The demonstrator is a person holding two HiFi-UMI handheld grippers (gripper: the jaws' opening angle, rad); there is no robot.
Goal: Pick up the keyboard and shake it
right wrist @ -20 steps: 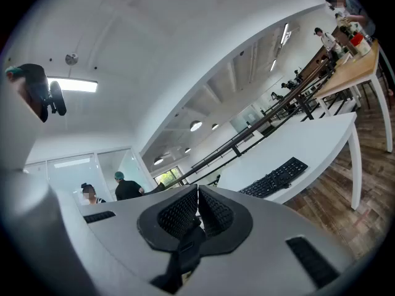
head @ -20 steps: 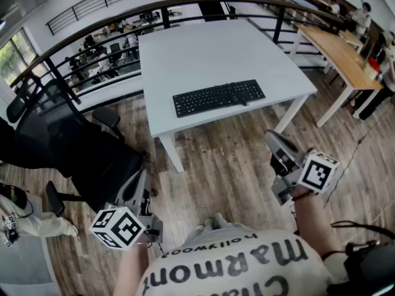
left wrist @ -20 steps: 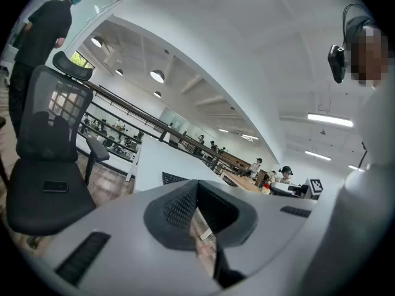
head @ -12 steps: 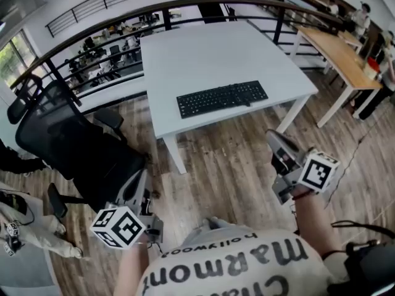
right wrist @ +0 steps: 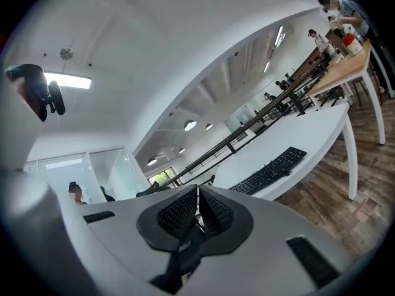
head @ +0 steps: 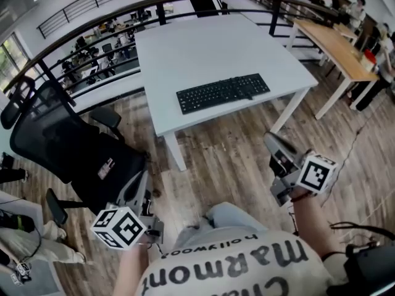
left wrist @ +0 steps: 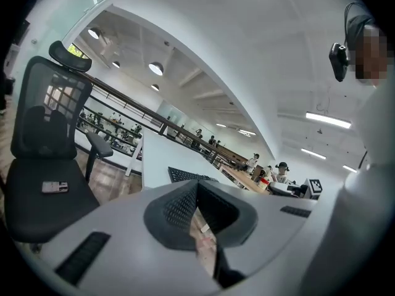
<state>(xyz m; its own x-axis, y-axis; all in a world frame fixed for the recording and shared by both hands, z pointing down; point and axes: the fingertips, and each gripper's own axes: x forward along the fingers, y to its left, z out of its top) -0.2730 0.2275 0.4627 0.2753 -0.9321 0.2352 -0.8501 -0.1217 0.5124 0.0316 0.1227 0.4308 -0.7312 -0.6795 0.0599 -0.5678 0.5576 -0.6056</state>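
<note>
A black keyboard (head: 223,92) lies flat near the front edge of a white table (head: 203,48); it also shows as the keyboard (right wrist: 269,172) in the right gripper view and the keyboard (left wrist: 188,176) in the left gripper view. My left gripper (head: 141,193) is held low at my left side, shut and empty, well short of the table. My right gripper (head: 276,148) hangs at my right, over the wooden floor, shut with nothing between its pads. Both are far from the keyboard.
A black mesh office chair (head: 74,147) stands left of the table, close to my left gripper. A wooden table (head: 336,48) is at the right. A dark railing (head: 92,36) curves behind the white table. People stand in the background and at the left edge.
The view has shifted slightly: table and keyboard sit a little higher and the chair has slid left. A knee shows at the bottom centre. Both grippers keep their places and stay shut.
</note>
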